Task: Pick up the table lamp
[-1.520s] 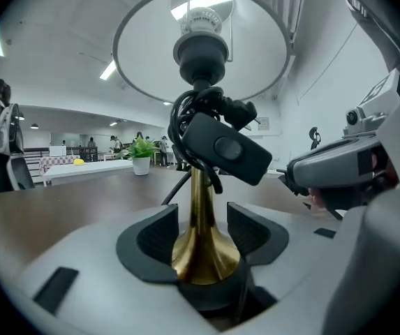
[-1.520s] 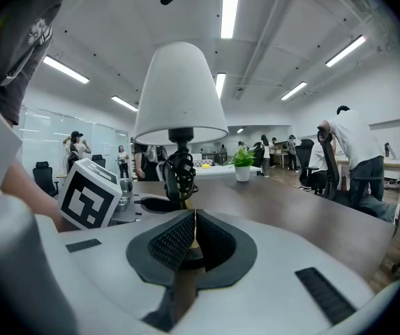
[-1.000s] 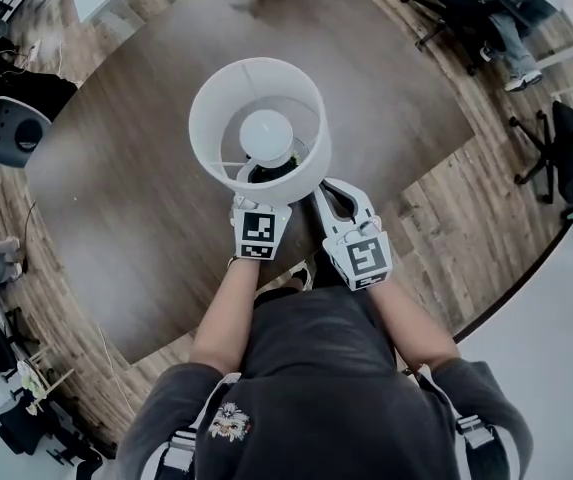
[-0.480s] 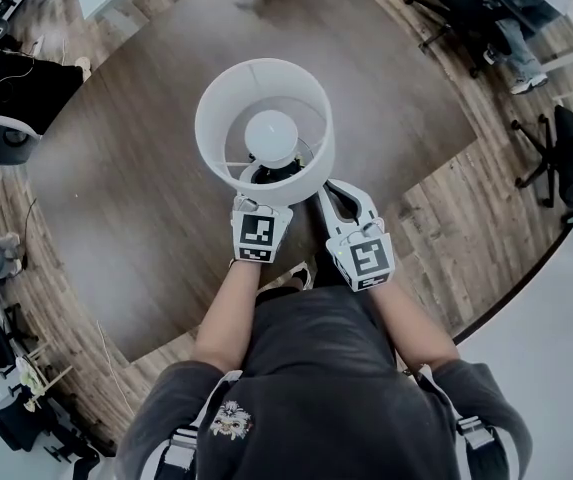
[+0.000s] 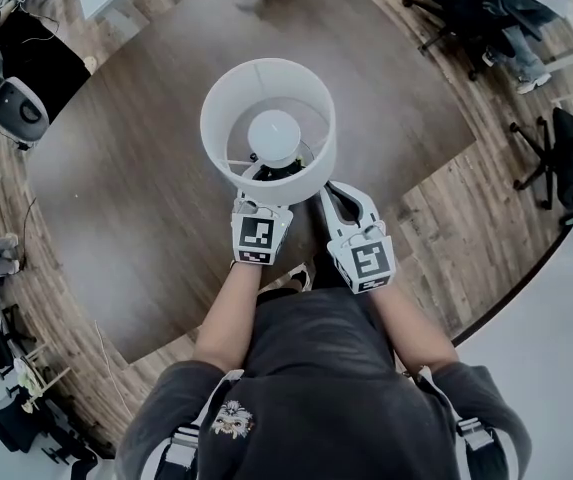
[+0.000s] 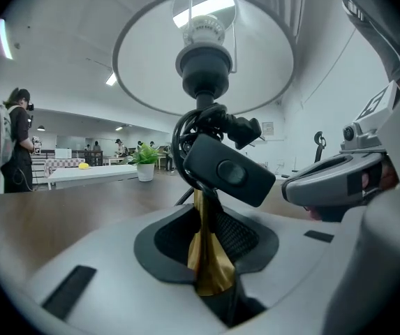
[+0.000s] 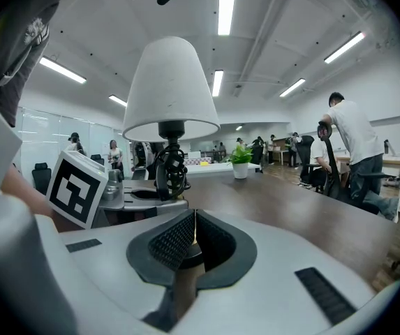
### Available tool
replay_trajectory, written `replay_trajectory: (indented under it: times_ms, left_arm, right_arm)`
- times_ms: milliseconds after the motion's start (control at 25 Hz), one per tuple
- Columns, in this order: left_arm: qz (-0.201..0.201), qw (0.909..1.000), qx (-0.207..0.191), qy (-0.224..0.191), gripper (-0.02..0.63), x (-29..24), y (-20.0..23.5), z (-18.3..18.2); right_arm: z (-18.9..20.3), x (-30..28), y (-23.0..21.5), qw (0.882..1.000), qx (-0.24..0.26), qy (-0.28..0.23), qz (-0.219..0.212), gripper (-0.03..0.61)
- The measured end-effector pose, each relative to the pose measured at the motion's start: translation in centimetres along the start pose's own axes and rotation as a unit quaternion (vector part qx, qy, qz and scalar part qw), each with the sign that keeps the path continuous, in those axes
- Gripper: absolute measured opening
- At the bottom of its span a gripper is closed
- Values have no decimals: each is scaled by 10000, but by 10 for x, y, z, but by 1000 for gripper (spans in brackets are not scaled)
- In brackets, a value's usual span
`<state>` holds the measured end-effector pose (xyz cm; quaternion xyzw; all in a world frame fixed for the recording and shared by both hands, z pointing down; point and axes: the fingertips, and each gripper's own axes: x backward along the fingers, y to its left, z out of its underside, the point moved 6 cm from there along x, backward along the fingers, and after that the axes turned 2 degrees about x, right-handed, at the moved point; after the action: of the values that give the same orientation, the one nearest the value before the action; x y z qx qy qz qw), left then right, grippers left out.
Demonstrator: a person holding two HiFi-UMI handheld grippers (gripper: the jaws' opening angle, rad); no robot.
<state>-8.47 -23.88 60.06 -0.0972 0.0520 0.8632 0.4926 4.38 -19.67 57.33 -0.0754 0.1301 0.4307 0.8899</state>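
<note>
The wide dark surface has the table lamp at its near edge, and the shade hides the base from above. My left tongs are closing on its brass stem, with the coiled cord crowding in above. My right tongs are closed and empty beside them.

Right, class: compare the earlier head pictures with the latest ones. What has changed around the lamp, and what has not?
The left gripper is closing its jaws on the brass stem of the lamp; the stem stands between them, so it is taking hold. The lamp stays upright on the table, not lifted. Both grippers kept their places, and the right gripper is shut and empty.
</note>
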Motion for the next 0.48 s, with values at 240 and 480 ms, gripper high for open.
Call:
replay_trajectory:
  times_ms: [240,480]
  left_arm:
    - [-27,10000,-17,-21,94,1,0,-1]
    - [-44,10000,-87,-21,94,2,-3,-4]
  right_arm:
    - [3,3,-2,10000,-1,-1,56,26]
    - [1,6,-3,10000,-2,6,72,26]
